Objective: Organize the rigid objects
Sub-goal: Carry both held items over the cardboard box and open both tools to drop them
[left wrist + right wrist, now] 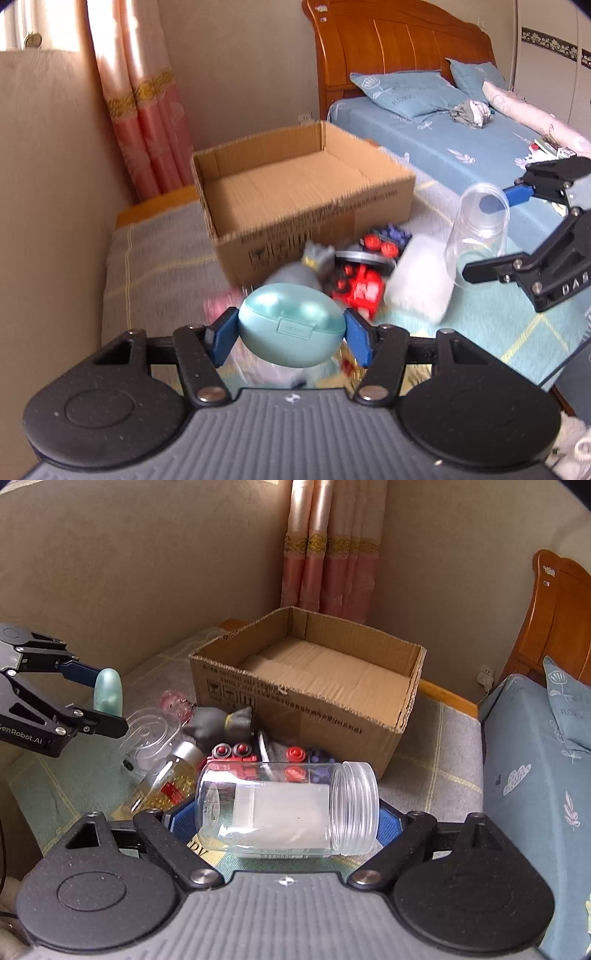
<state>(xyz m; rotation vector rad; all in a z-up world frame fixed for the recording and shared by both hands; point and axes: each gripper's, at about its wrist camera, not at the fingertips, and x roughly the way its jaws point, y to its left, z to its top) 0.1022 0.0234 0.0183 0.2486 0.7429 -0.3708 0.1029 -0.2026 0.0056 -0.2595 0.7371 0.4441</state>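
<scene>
My left gripper [291, 334] is shut on a teal oval earbud case [291, 325], held above the toy pile; the right wrist view shows the same gripper [107, 709] with the teal case [108, 692] at the left. Lying sideways between the blue pads of my right gripper [288, 818] is a clear plastic jar [288, 808], mouth to the right, and the pads grip it. The left wrist view shows that jar [480, 221] upright-looking at the right gripper [491, 236]. An open, empty cardboard box [369, 210] [406, 716] stands just behind the pile.
On the checked blanket [436, 775] lie a grey toy figure [218, 723], red and purple toy blocks [295, 755], a yellow-filled bottle [173, 779], a clear plastic piece [147, 738] and a white packet [421, 284]. A bed with blue bedding [461, 144] is right; wall and pink curtain [147, 110] behind.
</scene>
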